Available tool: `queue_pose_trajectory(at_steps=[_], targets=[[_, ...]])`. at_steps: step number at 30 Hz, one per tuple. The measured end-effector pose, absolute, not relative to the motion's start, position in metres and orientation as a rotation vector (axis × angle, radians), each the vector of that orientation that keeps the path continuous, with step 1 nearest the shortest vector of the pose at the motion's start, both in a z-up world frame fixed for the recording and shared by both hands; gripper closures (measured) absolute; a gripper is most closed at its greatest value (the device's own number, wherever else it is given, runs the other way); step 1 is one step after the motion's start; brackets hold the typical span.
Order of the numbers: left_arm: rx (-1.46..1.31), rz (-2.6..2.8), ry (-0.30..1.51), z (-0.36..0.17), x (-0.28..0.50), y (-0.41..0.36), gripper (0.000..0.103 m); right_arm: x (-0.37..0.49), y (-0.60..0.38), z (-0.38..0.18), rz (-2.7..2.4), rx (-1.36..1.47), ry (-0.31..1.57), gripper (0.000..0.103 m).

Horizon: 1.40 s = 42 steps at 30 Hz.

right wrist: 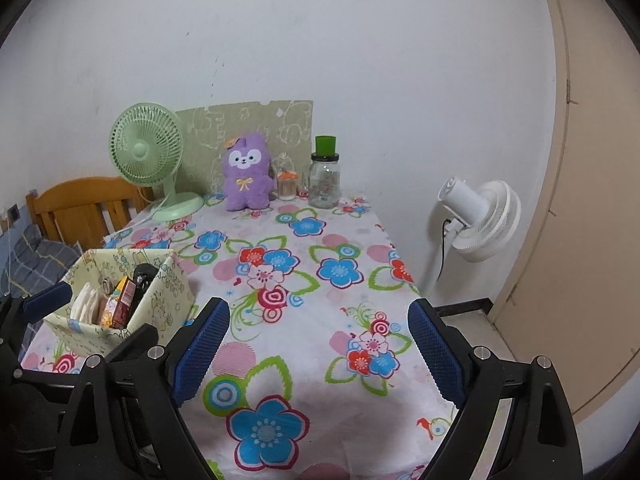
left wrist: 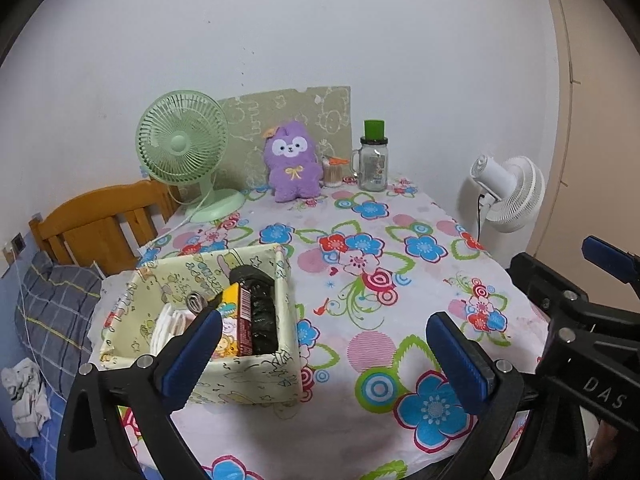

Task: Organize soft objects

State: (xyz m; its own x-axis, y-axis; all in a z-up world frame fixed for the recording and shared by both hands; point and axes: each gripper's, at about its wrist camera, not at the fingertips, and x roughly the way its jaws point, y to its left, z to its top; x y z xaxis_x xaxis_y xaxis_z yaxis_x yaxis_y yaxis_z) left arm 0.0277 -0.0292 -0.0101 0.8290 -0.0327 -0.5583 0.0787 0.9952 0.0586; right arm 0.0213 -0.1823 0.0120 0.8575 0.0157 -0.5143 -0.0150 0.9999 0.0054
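A purple plush toy (left wrist: 294, 168) (right wrist: 245, 174) sits upright at the far edge of the floral-clothed table (left wrist: 360, 272), against a green board. A pale yellow fabric box (left wrist: 248, 376) (right wrist: 168, 292) stands at the near left; it holds white soft pads (left wrist: 166, 326), a yellow carton and a black item. My left gripper (left wrist: 322, 328) is open over the near part of the table with nothing between its fingers, its left finger in front of the box. My right gripper (right wrist: 319, 312) is open too, over bare cloth to the right of the box.
At the back stand a green desk fan (left wrist: 180, 148), a glass jar with a green lid (left wrist: 373, 164) and a small swab pot (left wrist: 332, 172). A white floor fan (left wrist: 508, 192) stands right of the table. A wooden headboard (left wrist: 100, 224) and bed lie left.
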Motion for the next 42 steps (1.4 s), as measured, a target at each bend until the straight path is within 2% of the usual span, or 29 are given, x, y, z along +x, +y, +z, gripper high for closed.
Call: queue_pose_trajectory(at_steps=[8, 42], targets=[[0.056, -0.021, 0.554, -0.002, 0.02, -0.018, 0.0, 0.012, -0.189, 0.018, 0.019, 0.037, 0.5, 0.005], [0.009, -0.031, 0.548, -0.002, 0.021, -0.005, 0.0, 0.016, -0.188, 0.015, 0.013, 0.052, 0.507, 0.005]])
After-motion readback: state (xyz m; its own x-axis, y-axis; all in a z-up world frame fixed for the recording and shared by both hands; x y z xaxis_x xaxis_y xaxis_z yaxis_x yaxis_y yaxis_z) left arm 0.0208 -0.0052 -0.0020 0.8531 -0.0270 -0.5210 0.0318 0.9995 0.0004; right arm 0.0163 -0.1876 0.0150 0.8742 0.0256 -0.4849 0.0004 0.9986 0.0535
